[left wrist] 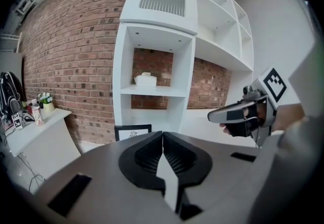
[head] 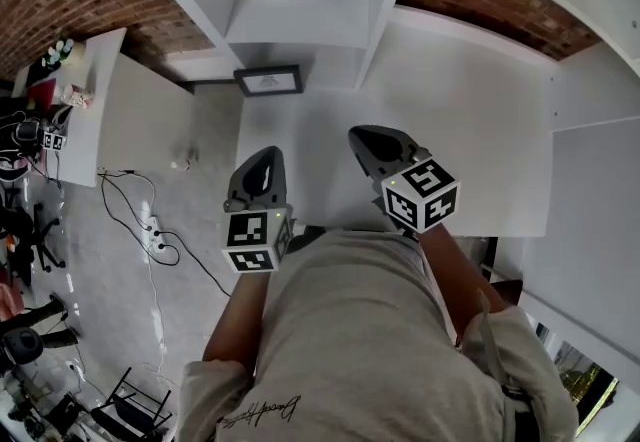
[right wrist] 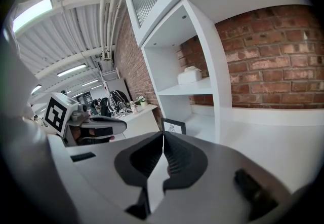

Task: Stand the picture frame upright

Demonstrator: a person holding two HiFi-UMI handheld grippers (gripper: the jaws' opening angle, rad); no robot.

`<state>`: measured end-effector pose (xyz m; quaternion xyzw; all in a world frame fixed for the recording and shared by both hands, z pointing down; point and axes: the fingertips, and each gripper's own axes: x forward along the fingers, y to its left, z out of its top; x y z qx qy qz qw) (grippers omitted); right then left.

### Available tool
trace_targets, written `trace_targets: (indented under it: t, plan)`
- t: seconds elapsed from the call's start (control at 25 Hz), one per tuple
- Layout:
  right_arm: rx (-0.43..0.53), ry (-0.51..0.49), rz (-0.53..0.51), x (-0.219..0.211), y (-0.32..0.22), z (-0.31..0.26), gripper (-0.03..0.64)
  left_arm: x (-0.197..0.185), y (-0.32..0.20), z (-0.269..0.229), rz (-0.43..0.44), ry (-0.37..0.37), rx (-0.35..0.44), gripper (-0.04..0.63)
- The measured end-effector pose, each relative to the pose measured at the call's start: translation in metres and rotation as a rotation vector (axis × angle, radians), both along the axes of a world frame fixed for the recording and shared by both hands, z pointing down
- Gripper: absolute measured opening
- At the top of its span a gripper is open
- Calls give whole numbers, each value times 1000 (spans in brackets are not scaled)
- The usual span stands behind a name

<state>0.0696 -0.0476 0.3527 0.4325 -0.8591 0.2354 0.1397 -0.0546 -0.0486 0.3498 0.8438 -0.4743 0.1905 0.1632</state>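
Frame [head: 268,81] already looks upright at the counter's [head: 480,120] far edge, so little seems left; your left gripper [head: 264,162] and right gripper [head: 374,142] are closed, empty

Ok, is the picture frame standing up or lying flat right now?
Upright: the picture frame stands on its bottom edge on the white counter, its face showing, at the foot of the shelf unit.

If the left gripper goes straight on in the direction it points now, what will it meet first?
Probably the white counter, just before the upright picture frame, which stands almost in line with the left gripper. Depth is unclear; it could be the frame itself.
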Motion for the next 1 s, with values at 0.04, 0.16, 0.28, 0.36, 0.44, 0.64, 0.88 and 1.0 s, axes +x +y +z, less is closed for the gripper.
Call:
trace_targets:
  t: [0.04, 0.16, 0.28, 0.36, 0.44, 0.64, 0.88, 1.0]
  plan:
    - [1, 0, -1, -1, 0, 0, 31, 0, -1, -1, 1, 1, 3, 17]
    - [8, -2, -11, -5, 0, -2, 29, 2, -1, -3, 5, 5, 9, 17]
    - [16, -4, -25, -8, -1, -3, 28, 7, -3, -5, 14, 8, 15, 17]
    - [18, -8, -31, -9, 0, -3, 28, 11, -1, -5, 23, 2, 17, 17]
    - [15, -13, -33, -9, 4, -2, 28, 12, 3, -4, 31, -4, 16, 17]
    - [6, -13, -47, -14, 9, -1, 28, 10, 8, -4, 33, -15, 10, 17]
    - [12, -6, -72, -21, 11, -2, 28, 9, 11, -7, 32, -11, 15, 17]
    - [14, -1, -84, -23, 13, -2, 28, 8, 13, -7, 24, -17, 17, 17]
